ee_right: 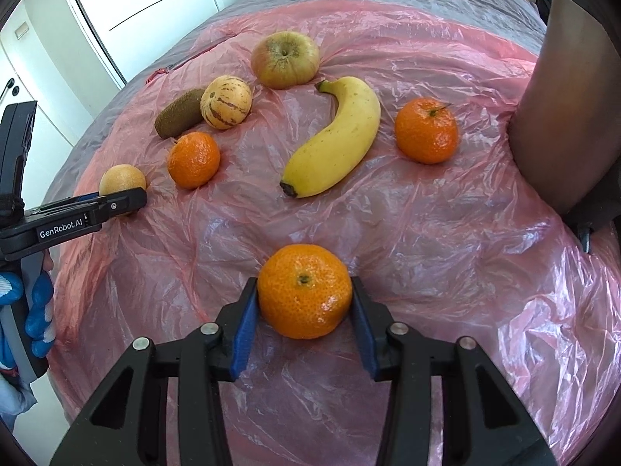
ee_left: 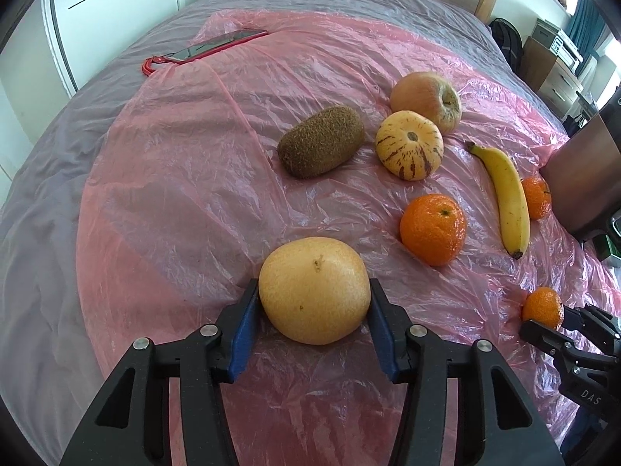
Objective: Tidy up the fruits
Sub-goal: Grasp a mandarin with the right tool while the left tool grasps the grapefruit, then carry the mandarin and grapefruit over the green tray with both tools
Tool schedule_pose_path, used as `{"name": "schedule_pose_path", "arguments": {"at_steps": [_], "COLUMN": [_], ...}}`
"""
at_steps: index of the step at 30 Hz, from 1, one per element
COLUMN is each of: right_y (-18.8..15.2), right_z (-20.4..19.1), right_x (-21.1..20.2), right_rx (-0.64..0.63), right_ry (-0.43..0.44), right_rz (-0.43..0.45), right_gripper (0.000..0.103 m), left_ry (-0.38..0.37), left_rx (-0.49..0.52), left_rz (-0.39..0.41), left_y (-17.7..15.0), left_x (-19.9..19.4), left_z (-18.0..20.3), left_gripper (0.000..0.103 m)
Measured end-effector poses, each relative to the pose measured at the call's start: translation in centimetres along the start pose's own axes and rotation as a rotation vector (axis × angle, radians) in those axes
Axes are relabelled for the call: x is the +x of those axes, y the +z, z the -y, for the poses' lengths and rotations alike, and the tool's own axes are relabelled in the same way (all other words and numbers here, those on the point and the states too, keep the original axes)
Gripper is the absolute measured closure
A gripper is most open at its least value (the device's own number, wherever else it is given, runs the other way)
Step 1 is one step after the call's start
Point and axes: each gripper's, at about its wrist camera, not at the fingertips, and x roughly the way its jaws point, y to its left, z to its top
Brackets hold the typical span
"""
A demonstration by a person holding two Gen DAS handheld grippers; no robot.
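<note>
Pink plastic sheet looks slick and crinkled. My left gripper pinches the yellow pear; my right gripper pinches a mandarin, both fruits low on the sheet. Risk: round skins may squirt from the blue pads, or the film may snag and drag the banana.

The plastic sheet is pale pink over a grey bedcover. Three mandarins are bright orange, the banana is yellow with a dark tip, and the kiwi is brown. The small melon is cream with purple stripes – the round pear is plain golden yellow.
</note>
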Motion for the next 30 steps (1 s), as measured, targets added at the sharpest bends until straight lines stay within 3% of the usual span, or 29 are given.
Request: {"name": "schedule_pose_path", "arguments": {"at_steps": [19, 30], "right_y": [-1.8, -4.7], "right_z": [1.4, 5.0], "right_x": [-7.5, -11.3], "right_rx": [0.024, 0.083], "right_ry": [0.021, -0.01], "right_rz": [0.097, 0.138], "right_gripper": [0.051, 0.051], "left_ry": [-0.029, -0.091], "left_rx": [0.001, 0.076], "left_rz": [0.071, 0.072], "left_y": [-1.7, -3.6], "left_x": [-6.0, -8.7], "left_z": [1.2, 6.2], "left_gripper": [0.056, 0.056]}}
